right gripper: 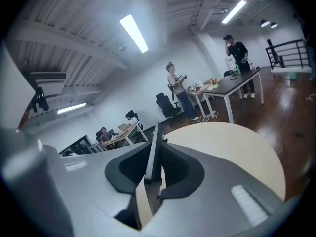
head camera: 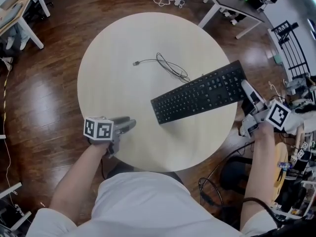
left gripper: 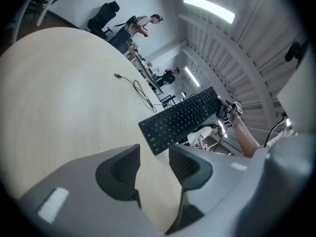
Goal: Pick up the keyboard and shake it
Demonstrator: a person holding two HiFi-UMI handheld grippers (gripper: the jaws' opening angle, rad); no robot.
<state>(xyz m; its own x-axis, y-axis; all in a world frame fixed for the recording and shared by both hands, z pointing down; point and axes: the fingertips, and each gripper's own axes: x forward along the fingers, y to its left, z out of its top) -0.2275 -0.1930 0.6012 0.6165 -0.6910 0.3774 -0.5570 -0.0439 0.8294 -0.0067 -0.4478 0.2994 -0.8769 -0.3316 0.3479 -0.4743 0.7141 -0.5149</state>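
A black keyboard [head camera: 200,94] lies slantwise over the right part of the round pale table [head camera: 123,58]. My right gripper [head camera: 247,90] is shut on its right end. In the right gripper view the keyboard [right gripper: 154,152] shows edge-on as a thin dark slab pinched between the pads. The keyboard's cable [head camera: 170,65] runs in loops across the tabletop behind it. My left gripper [head camera: 129,124] hovers at the table's near left edge, well left of the keyboard [left gripper: 182,117]. Its jaws stand a little apart with only tabletop showing in the gap.
A white desk [head camera: 232,4] with gear stands at the back right, and another desk [head camera: 19,9] at the back left. A black railing [head camera: 291,43] is at the far right. A dark chair base [head camera: 232,174] and cables lie on the wood floor by my right arm. People stand in the background.
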